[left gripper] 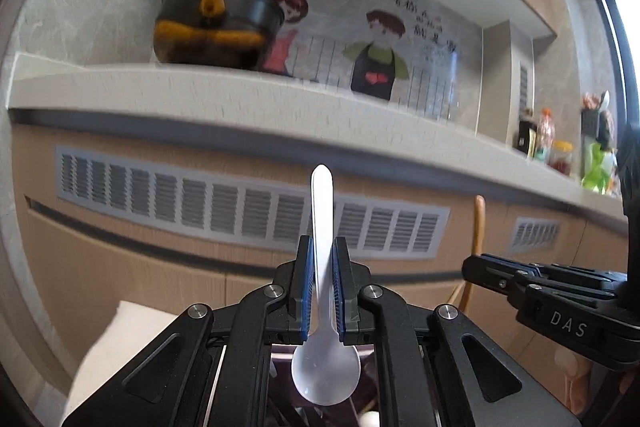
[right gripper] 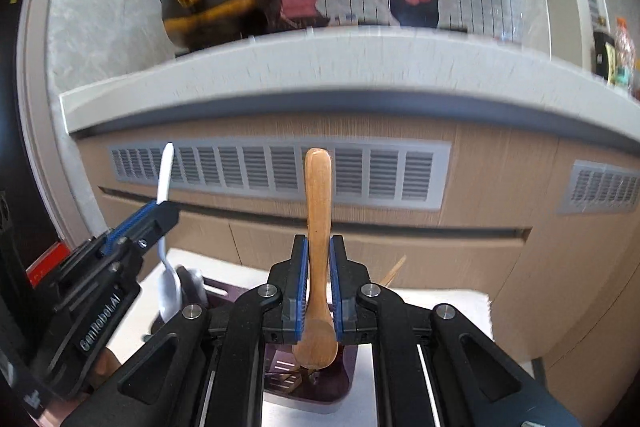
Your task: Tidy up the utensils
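Observation:
My left gripper [left gripper: 322,247] is shut on a white plastic spoon [left gripper: 323,211], handle up and bowl down near the camera. My right gripper [right gripper: 319,243] is shut on a wooden spoon [right gripper: 318,203], also handle up with its bowl low between the pads. In the right wrist view the left gripper [right gripper: 160,205] shows at the left with the white spoon [right gripper: 165,173]. In the left wrist view the right gripper [left gripper: 476,267] shows at the right with the wooden spoon [left gripper: 478,223]. A dark purple utensil holder [right gripper: 308,387] sits below both grippers, mostly hidden.
The holder rests on a white cloth [right gripper: 432,307] in front of wooden cabinets with a grey vent grille [right gripper: 280,167]. Above is a pale countertop [right gripper: 320,67] with a black pot with yellow handles [right gripper: 220,11] and bottles [left gripper: 552,147] at the right.

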A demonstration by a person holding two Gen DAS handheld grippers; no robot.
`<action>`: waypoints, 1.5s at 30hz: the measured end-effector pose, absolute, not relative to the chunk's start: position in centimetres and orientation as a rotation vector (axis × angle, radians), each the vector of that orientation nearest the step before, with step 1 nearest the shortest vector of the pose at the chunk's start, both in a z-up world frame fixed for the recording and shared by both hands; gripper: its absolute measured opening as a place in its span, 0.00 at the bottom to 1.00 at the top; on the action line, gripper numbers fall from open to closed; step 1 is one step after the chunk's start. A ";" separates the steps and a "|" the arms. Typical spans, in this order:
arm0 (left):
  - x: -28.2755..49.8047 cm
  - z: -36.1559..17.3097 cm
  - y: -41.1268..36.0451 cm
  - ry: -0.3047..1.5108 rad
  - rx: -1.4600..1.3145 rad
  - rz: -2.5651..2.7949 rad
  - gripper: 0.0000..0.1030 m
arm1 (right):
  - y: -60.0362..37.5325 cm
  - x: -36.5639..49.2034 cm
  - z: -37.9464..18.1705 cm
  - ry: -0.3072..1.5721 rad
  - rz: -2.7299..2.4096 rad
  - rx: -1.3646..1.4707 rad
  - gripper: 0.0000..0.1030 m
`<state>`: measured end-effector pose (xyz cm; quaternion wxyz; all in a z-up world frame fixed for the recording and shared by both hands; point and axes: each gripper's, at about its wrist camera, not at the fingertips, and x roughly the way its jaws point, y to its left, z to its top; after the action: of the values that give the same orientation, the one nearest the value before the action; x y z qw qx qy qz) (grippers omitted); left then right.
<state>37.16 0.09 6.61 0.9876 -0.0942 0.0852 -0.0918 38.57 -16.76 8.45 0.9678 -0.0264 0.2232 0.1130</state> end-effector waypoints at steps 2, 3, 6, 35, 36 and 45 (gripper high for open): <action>38.0 4.8 -0.1 0.202 -0.187 -0.191 0.09 | -16.7 39.1 7.3 0.455 0.222 -0.059 0.09; 38.0 4.3 -0.1 0.206 -0.186 -0.192 0.09 | -16.6 39.4 6.6 0.461 0.228 -0.063 0.09; 38.1 2.6 -0.3 0.217 -0.170 -0.198 0.09 | -16.0 39.9 4.6 0.499 0.249 -0.072 0.09; 23.0 3.8 1.1 0.503 -0.060 -0.185 0.79 | -18.7 23.2 4.0 0.550 0.215 0.020 0.86; 21.9 3.5 1.0 0.514 -0.055 -0.176 0.82 | -18.9 21.6 3.7 0.554 0.202 0.024 0.90; 12.2 1.6 0.7 0.557 -0.036 -0.064 0.98 | -19.1 11.6 1.1 0.542 0.036 -0.056 0.97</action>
<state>12.18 0.65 1.63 0.9608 -0.0178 0.2749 -0.0317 11.64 -19.09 1.09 0.9629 -0.0274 0.2678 0.0179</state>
